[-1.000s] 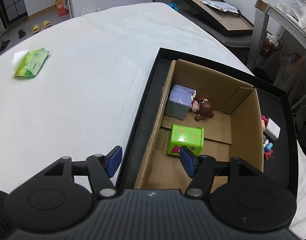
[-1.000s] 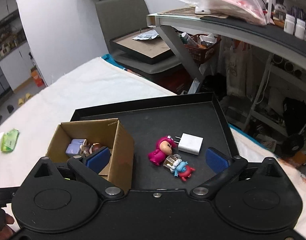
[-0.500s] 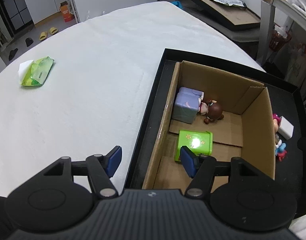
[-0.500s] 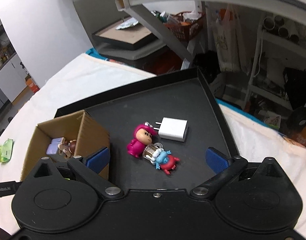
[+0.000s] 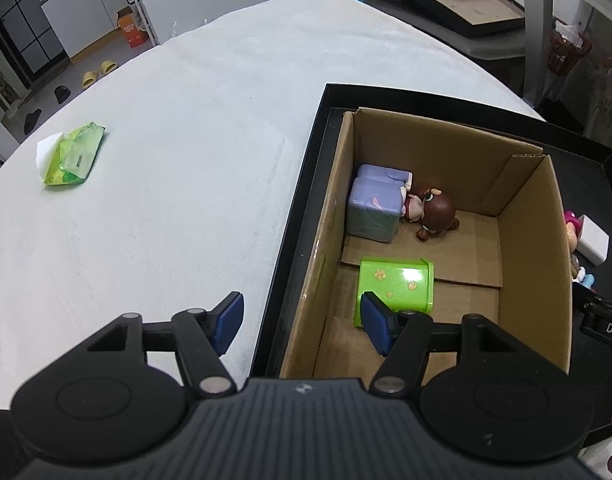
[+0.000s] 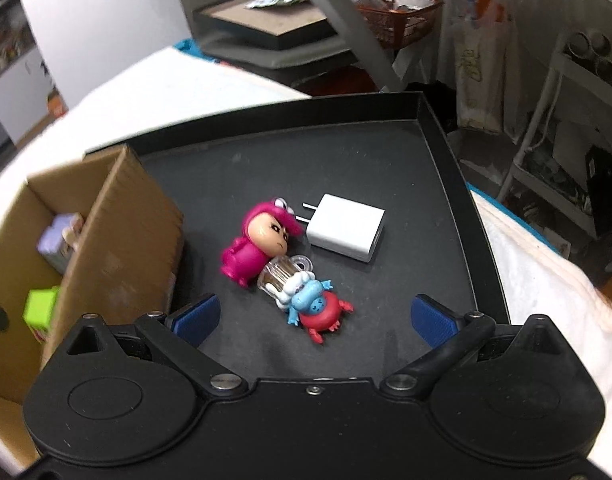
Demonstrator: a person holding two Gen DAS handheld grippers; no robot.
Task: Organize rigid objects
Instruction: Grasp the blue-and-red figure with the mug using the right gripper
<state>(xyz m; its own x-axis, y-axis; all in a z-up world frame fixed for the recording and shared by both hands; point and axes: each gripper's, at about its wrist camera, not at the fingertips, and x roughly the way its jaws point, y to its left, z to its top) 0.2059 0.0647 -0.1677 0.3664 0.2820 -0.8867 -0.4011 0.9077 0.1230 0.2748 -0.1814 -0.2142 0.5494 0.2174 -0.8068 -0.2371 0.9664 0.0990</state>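
**Toys on the black tray, both grippers spread and empty**

The right gripper [image 6: 314,318] hangs over the black tray [image 6: 446,160], jaws wide apart and holding nothing. Just ahead of it, between its blue pads [image 6: 196,316], lies a cluster of three figures: a pink-hooded figure [image 6: 258,242] on its side, a clear ribbed trinket [image 6: 282,274] touching it, and a blue-and-red crab figure [image 6: 316,308] nearest the gripper. A white plug charger [image 6: 346,226] lies flat just beyond, prongs toward the pink figure's head.

The left gripper [image 5: 302,322] is likewise spread and empty, straddling the near left wall of the cardboard box [image 5: 534,248], which sits in the tray's left part. Inside lie a green block [image 5: 398,284] just beyond the right pad, a lilac box [image 5: 376,208] and a brown-haired figure [image 5: 436,210] touching it. A green tissue pack [image 5: 72,154] rests well apart on the white tablecloth [image 5: 186,160].
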